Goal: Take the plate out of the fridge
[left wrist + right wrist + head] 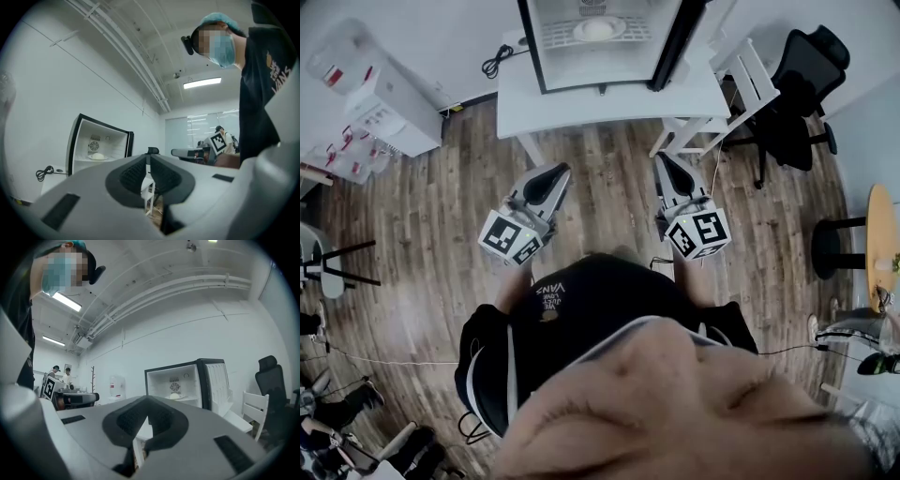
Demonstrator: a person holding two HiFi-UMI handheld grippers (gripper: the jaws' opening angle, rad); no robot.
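A small fridge (600, 42) stands open on a white table (609, 101) ahead of me, its door swung to the right. On its shelf lies a white plate (598, 28) with a pale round lump on it. The plate also shows in the left gripper view as plate (97, 156) and in the right gripper view as plate (177, 396). My left gripper (553, 172) and right gripper (667, 162) are held side by side at chest height, well short of the table. Both point toward the fridge. Each gripper (149, 161) (147, 416) is shut with nothing between its pads.
A white water dispenser (389, 103) stands at the left wall. Right of the table are a white chair (741, 84) and a black office chair (802, 94). A round wooden table (881, 244) is at the far right. Other people stand in the background.
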